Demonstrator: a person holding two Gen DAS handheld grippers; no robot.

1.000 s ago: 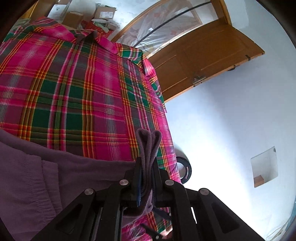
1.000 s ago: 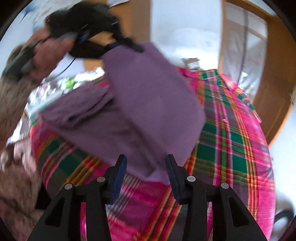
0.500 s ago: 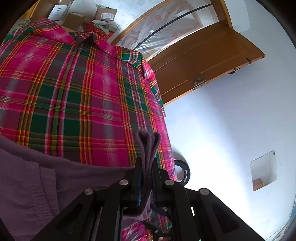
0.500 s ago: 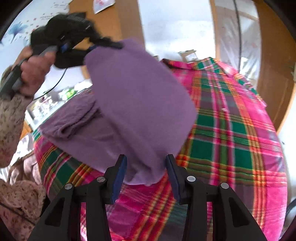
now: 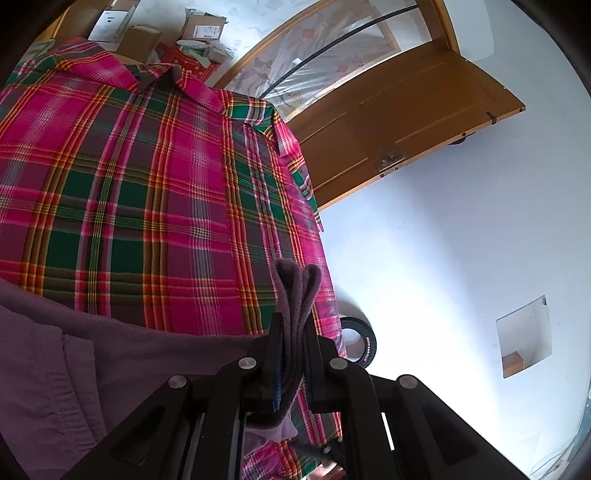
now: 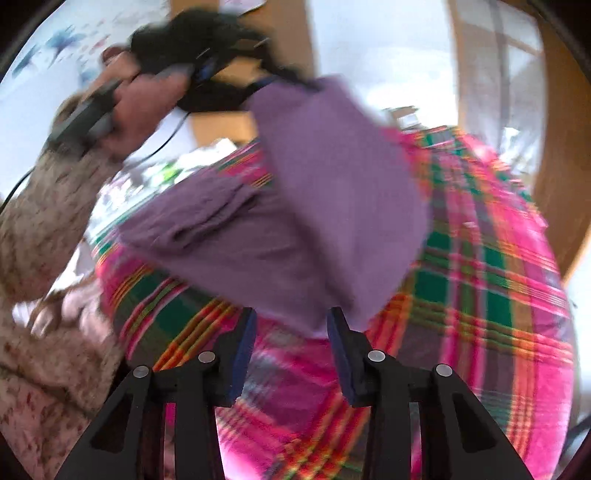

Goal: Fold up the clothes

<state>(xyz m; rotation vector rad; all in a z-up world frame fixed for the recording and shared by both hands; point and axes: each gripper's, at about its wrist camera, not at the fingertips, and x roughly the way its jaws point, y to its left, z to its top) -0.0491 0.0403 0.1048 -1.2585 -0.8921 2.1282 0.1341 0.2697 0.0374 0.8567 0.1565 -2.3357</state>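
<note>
At the bottom of the left wrist view, the left tongs (image 5: 293,343) are clamped on a doubled fold of the purple garment (image 5: 110,369), whose loops stick up between the fingers. The rest of the garment spreads over the lower left of the frame, lying on a plaid cloth (image 5: 147,192) of pink, green and orange that covers the surface; whether that surface is a bed or a counter cannot be told. To the right of the cloth's edge, a tape roll (image 5: 364,345) lies on the pale floor (image 5: 443,240). Further up, a wooden door (image 5: 399,122) stands open against a glazed frame, and cardboard boxes (image 5: 199,27) sit at the top left.

In the right wrist view, which is blurred, the right tongs (image 6: 291,345) stand open at the bottom centre with nothing between them, just below the garment's hanging corner. The garment is lifted from the plaid cloth in the middle of the frame, its top corner held at upper left by the left tongs, gripped in a hand (image 6: 140,107) with a patterned sleeve (image 6: 40,206). White wall fills the top.
</note>
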